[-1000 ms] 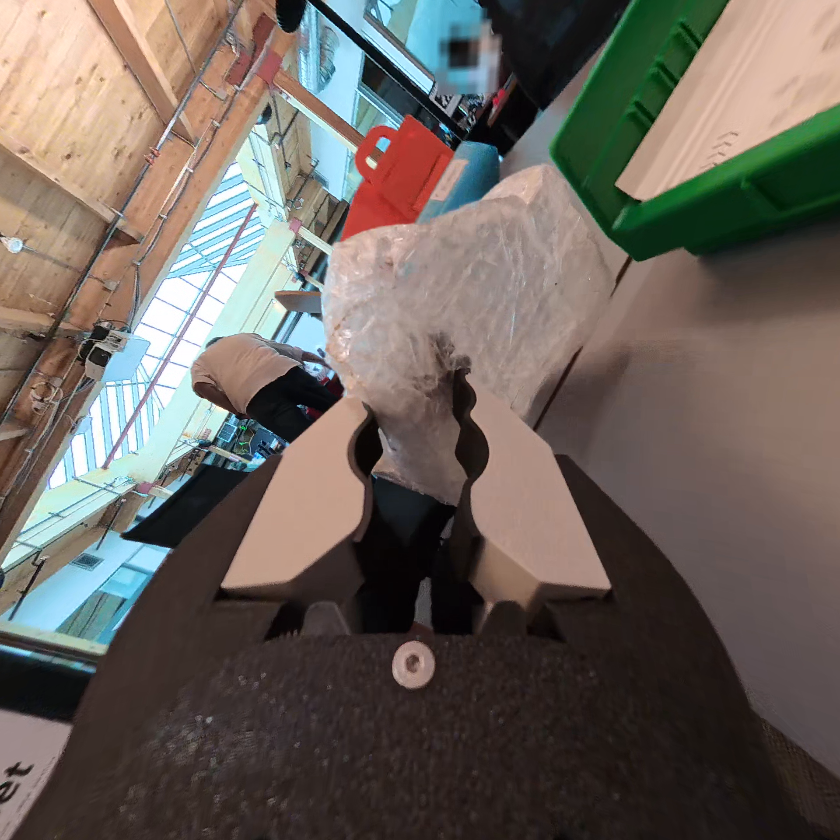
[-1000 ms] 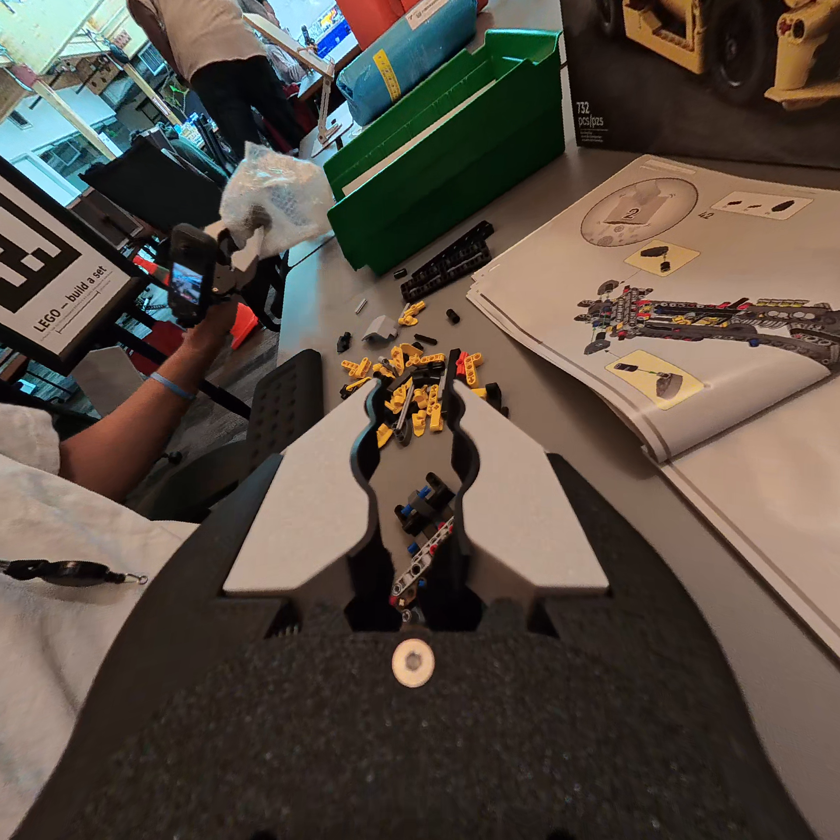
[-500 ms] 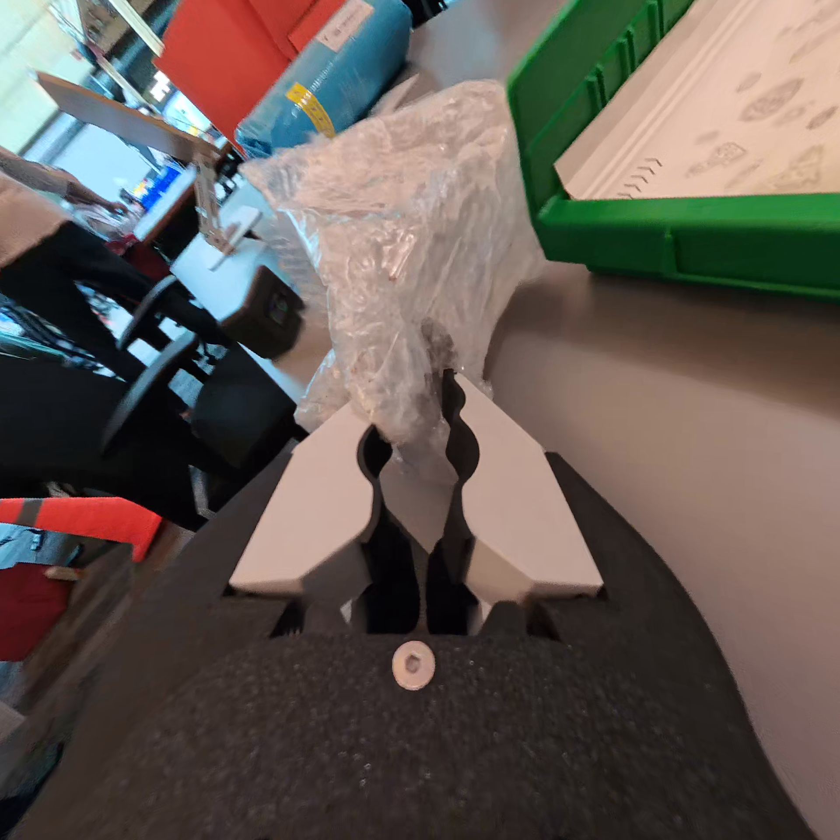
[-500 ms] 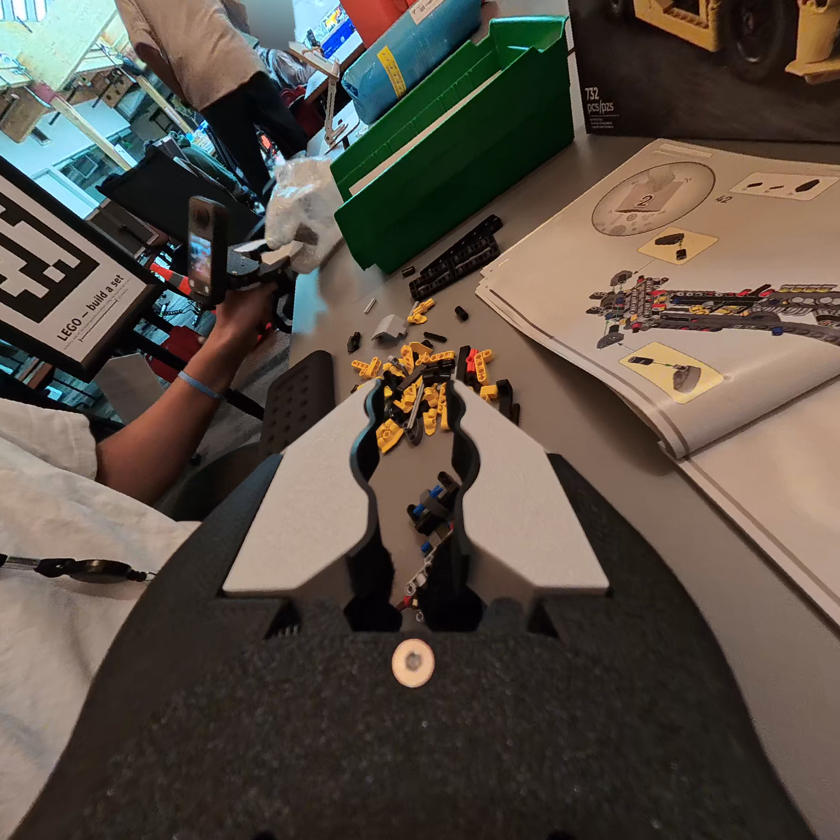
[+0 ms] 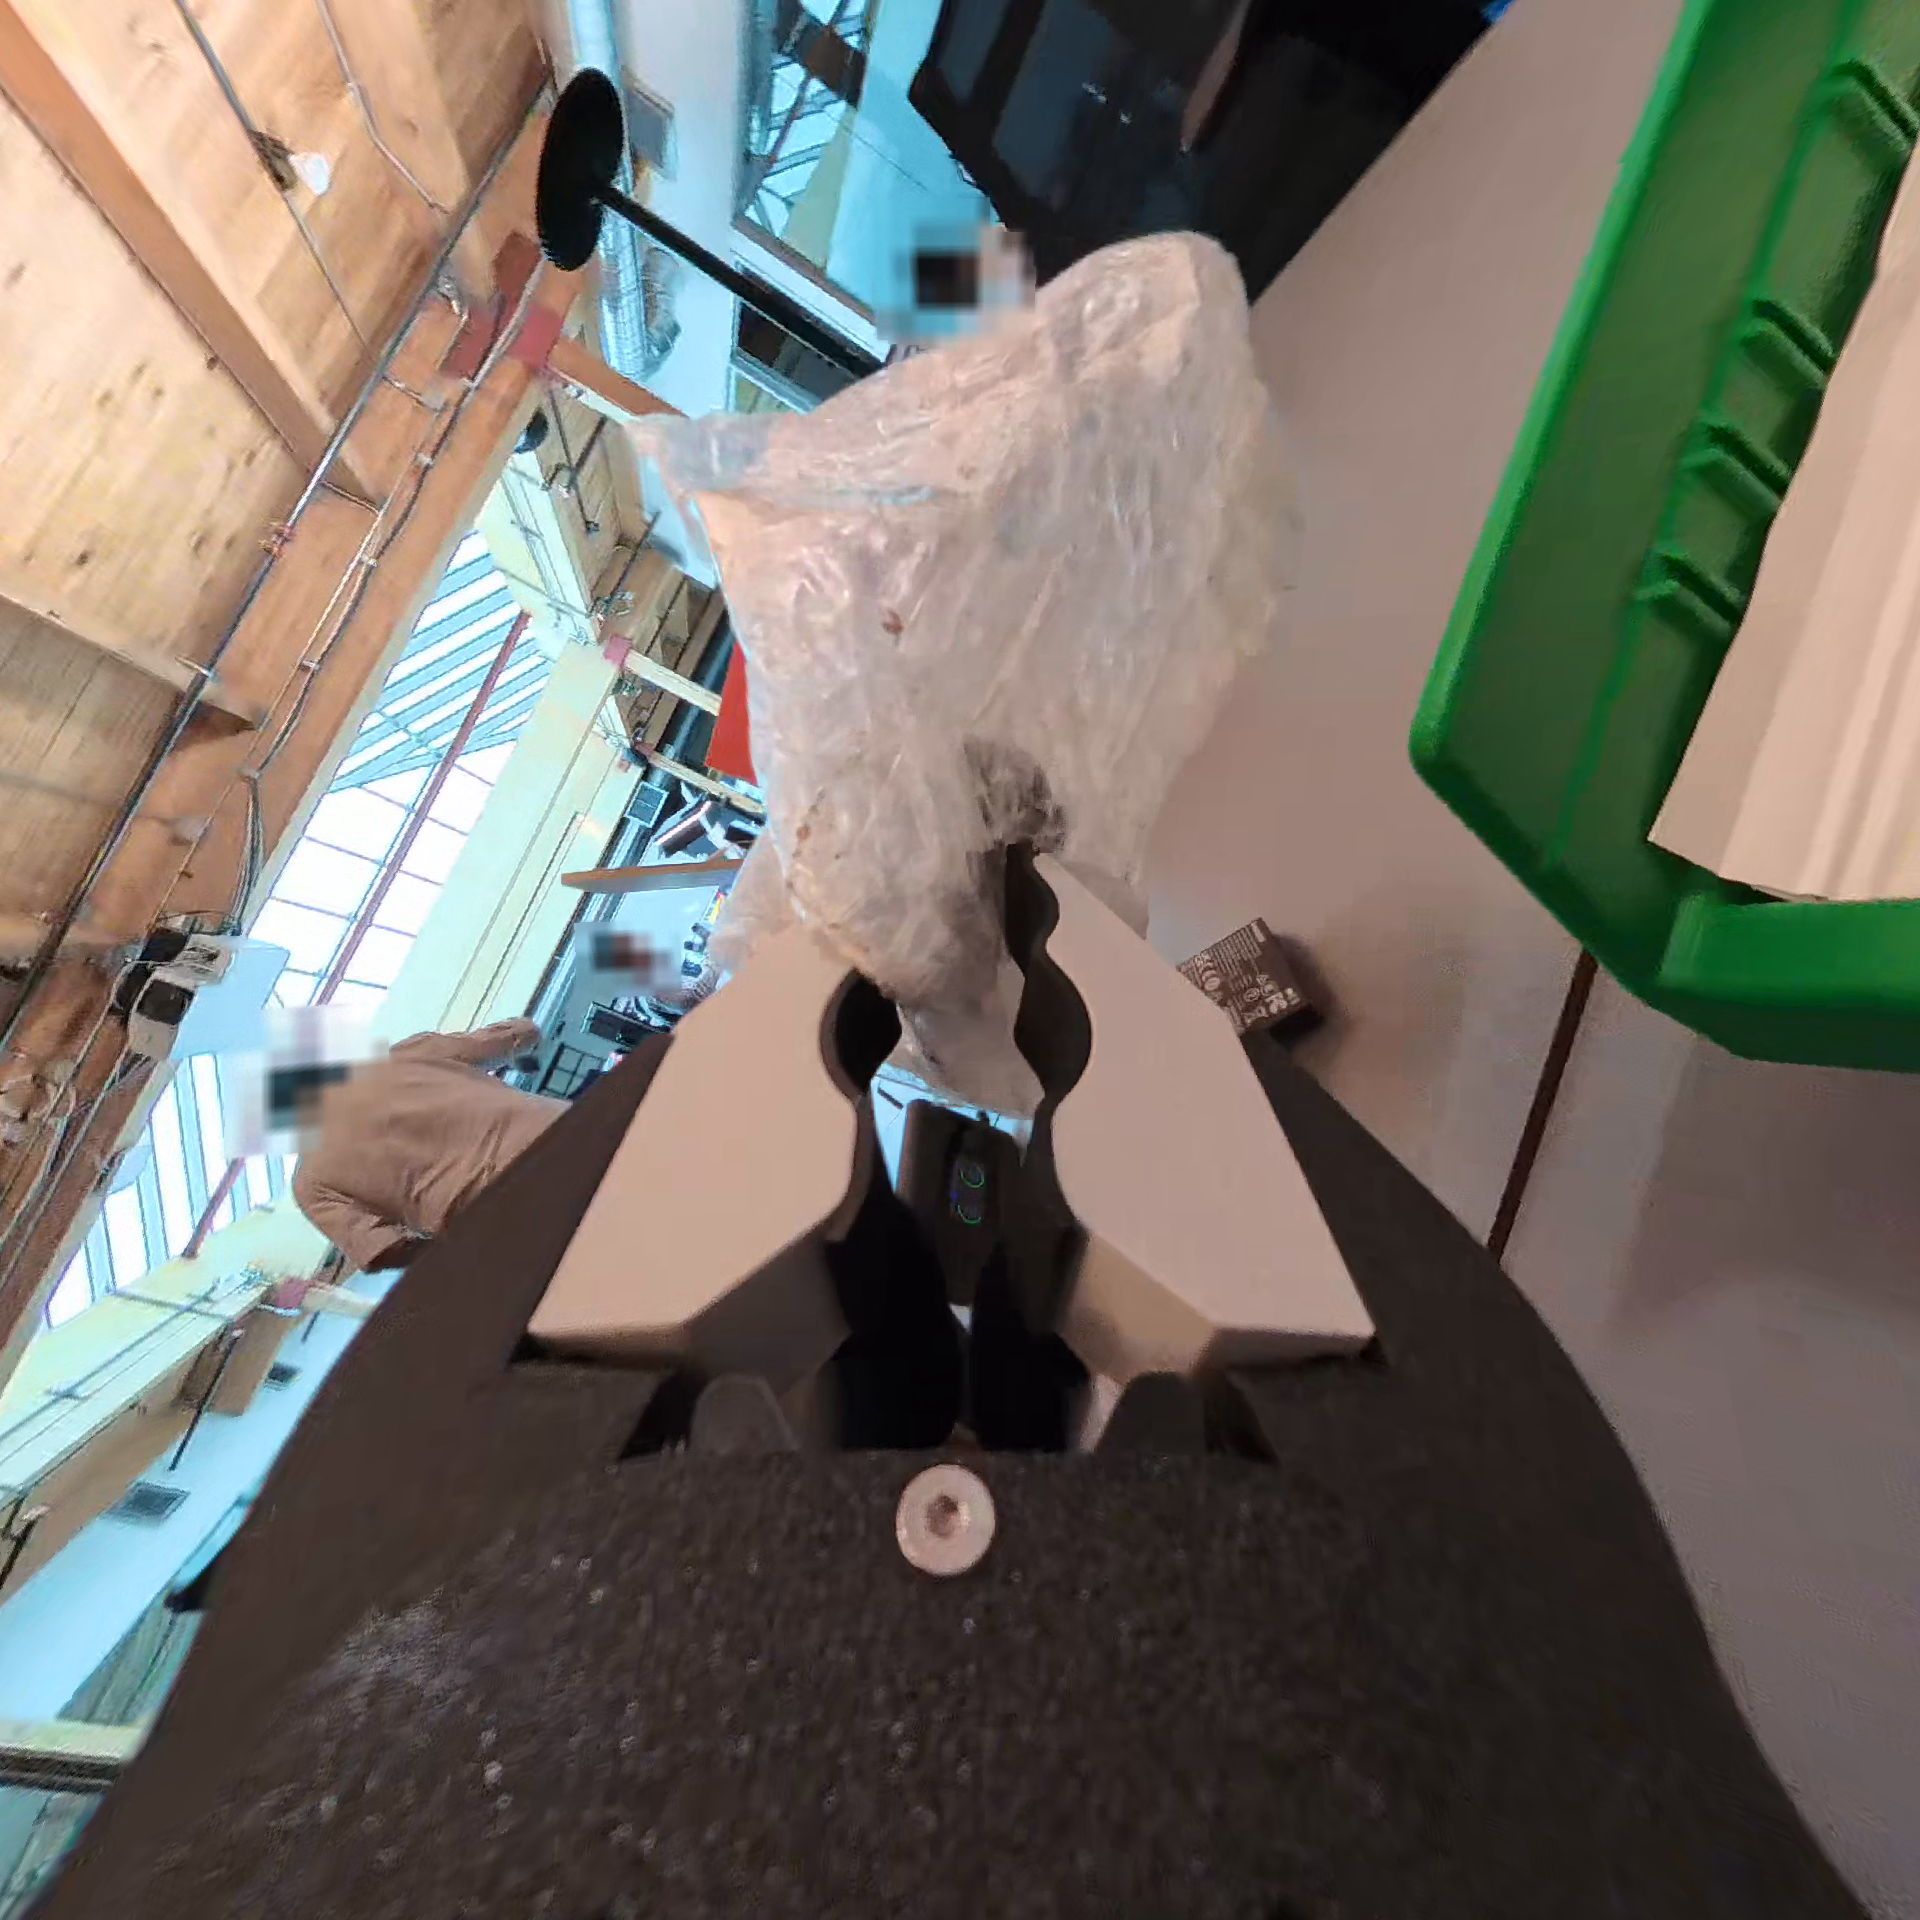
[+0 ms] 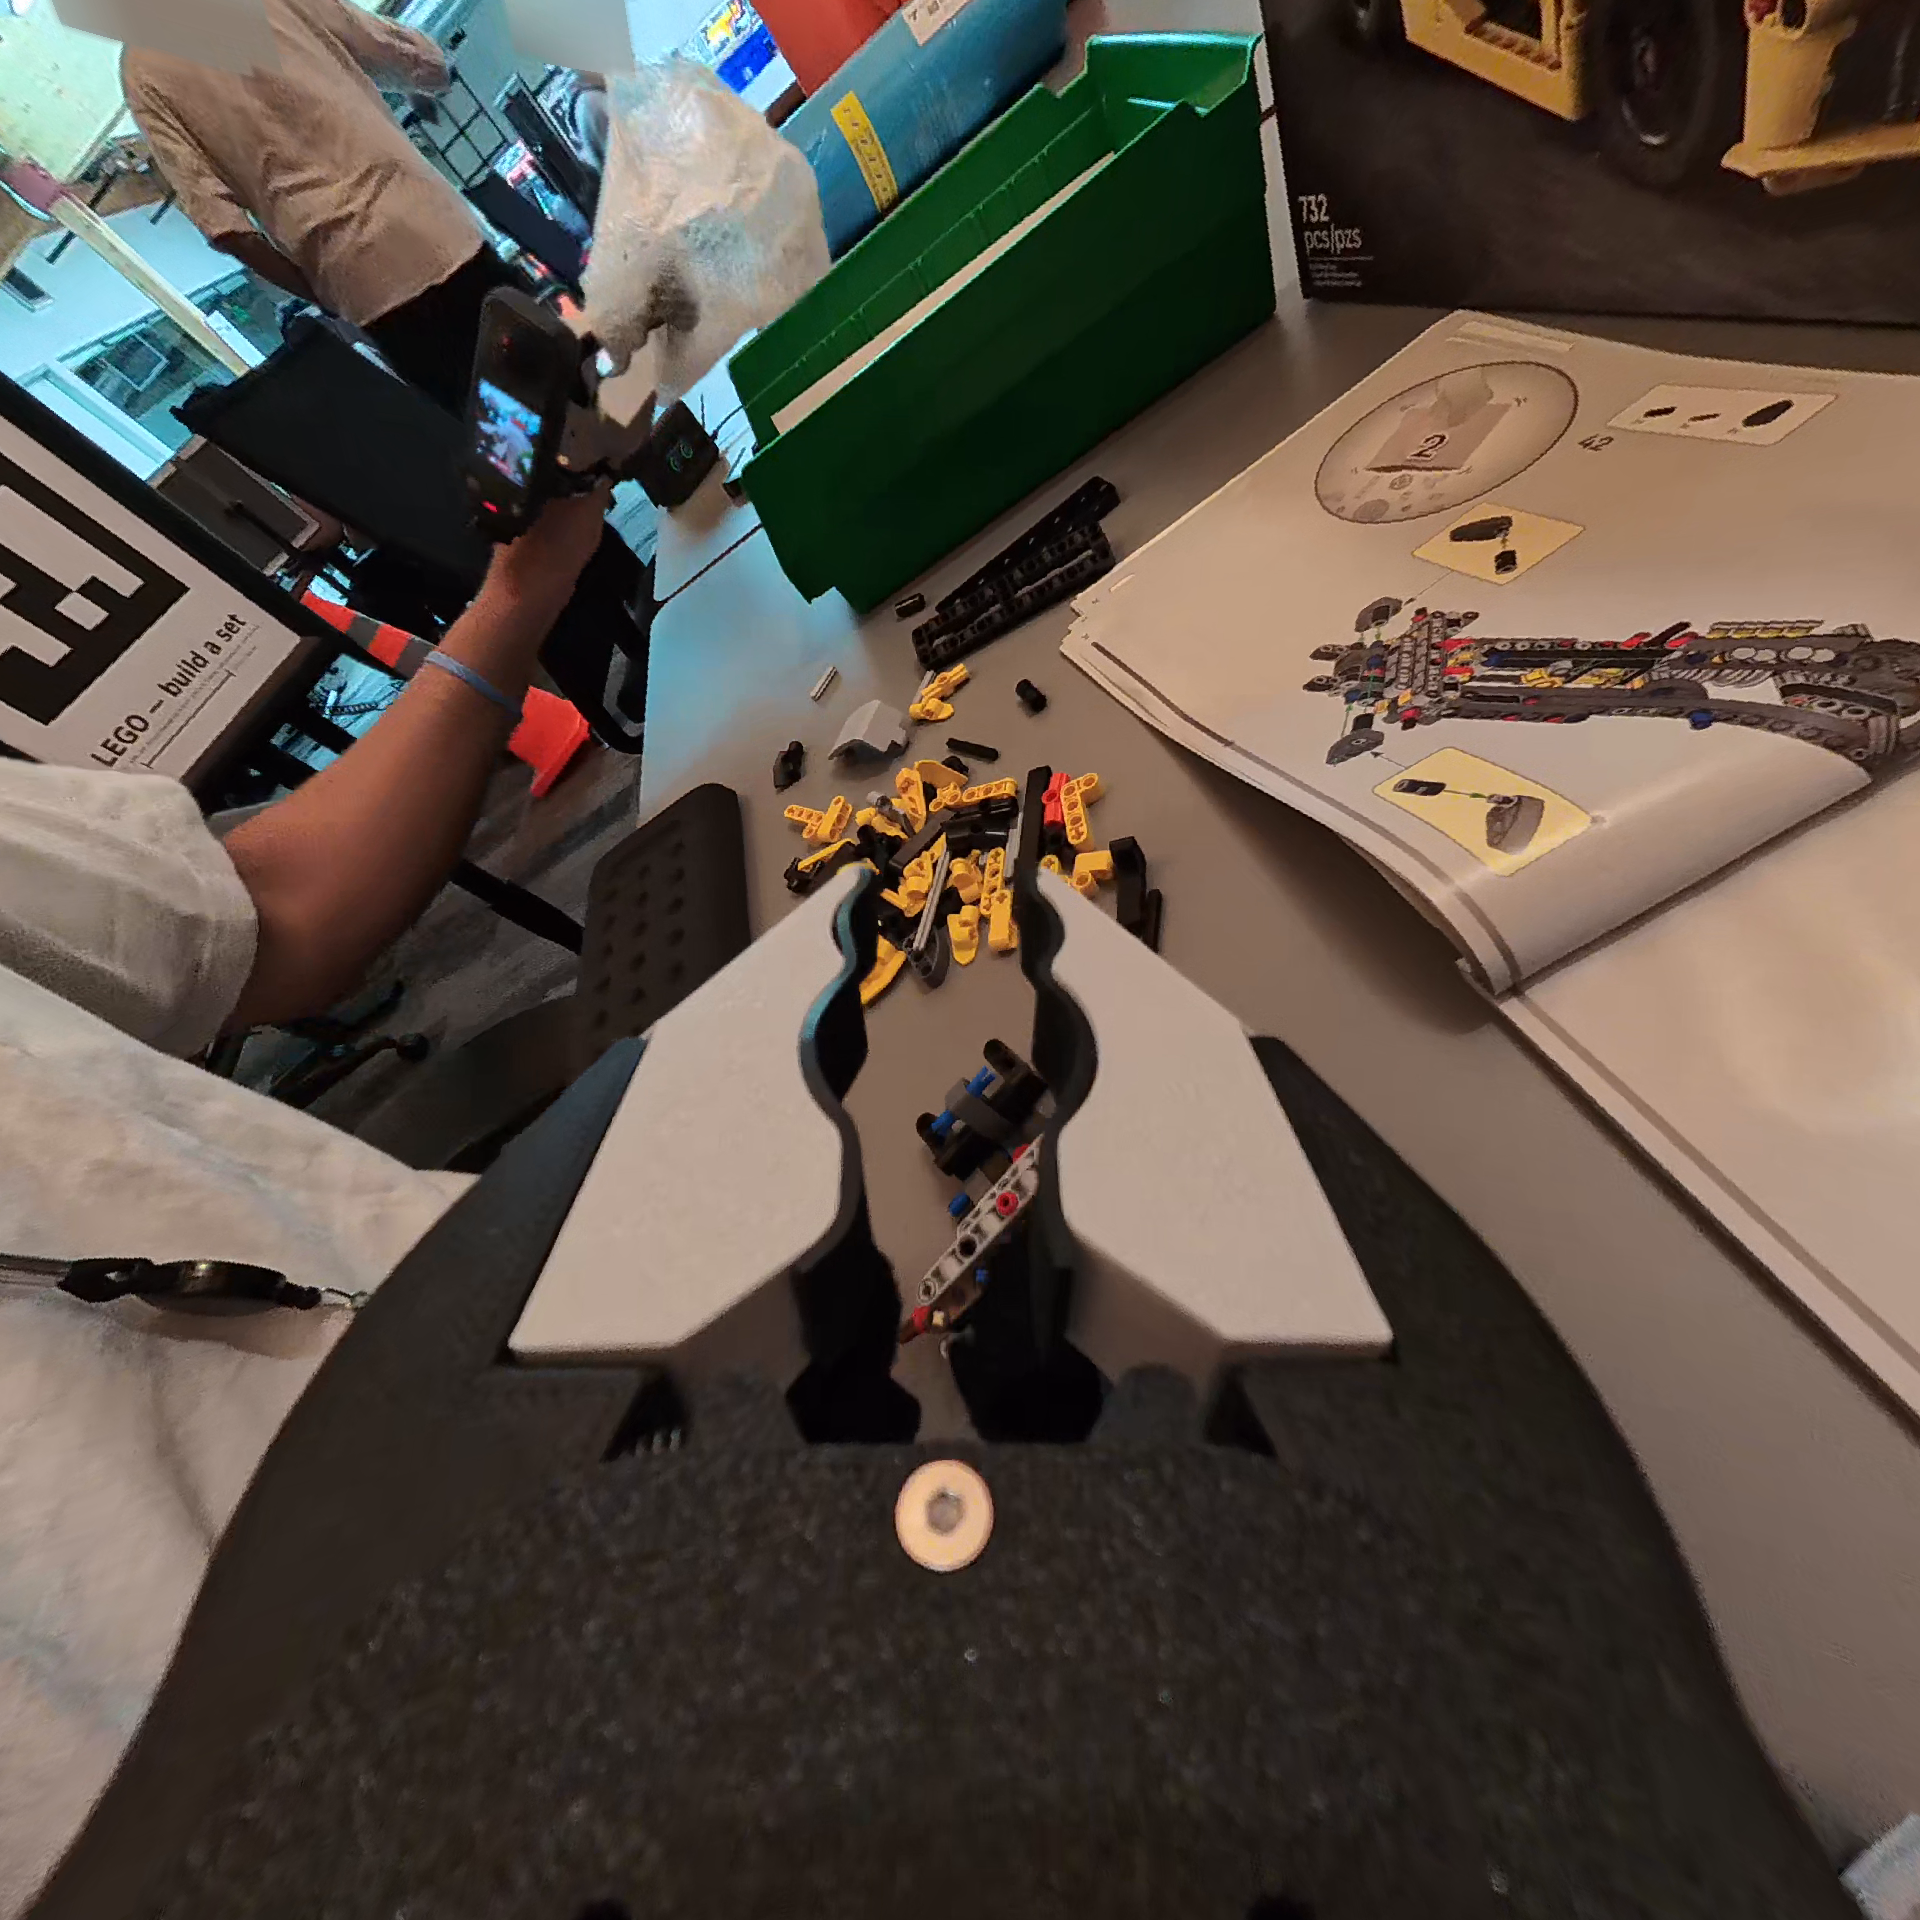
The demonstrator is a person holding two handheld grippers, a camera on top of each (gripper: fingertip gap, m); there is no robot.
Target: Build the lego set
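My left gripper (image 5: pixel 925 914) is shut on a crumpled clear plastic bag (image 5: pixel 987 540) and holds it in the air past the table's left end. The right wrist view shows this too: the left gripper (image 6: pixel 613 384) is raised with the bag (image 6: pixel 707 208) above it. My right gripper (image 6: pixel 948 883) is open and hovers low over the grey table (image 6: pixel 1299 1039). A pile of yellow and black Lego parts (image 6: pixel 956 831) lies just beyond its fingertips. A small black, blue and grey sub-assembly (image 6: pixel 982 1143) lies on the table between its fingers, not gripped.
A green bin (image 6: pixel 1039 364) holding white sheets stands at the back; it also shows in the left wrist view (image 5: pixel 1662 520). An open instruction booklet (image 6: pixel 1507 644) lies right, the set's box (image 6: pixel 1558 156) behind it. Black beams (image 6: pixel 1018 582), a small black device (image 6: pixel 681 457) and a chair back (image 6: pixel 665 914) are near. The tips of one gripper are about 60 cm away from the tips of the other.
My left gripper closed tighter on the bag and swung it down toward the table's edge, then back up. The right gripper stayed open and shifted only slightly over the parts.
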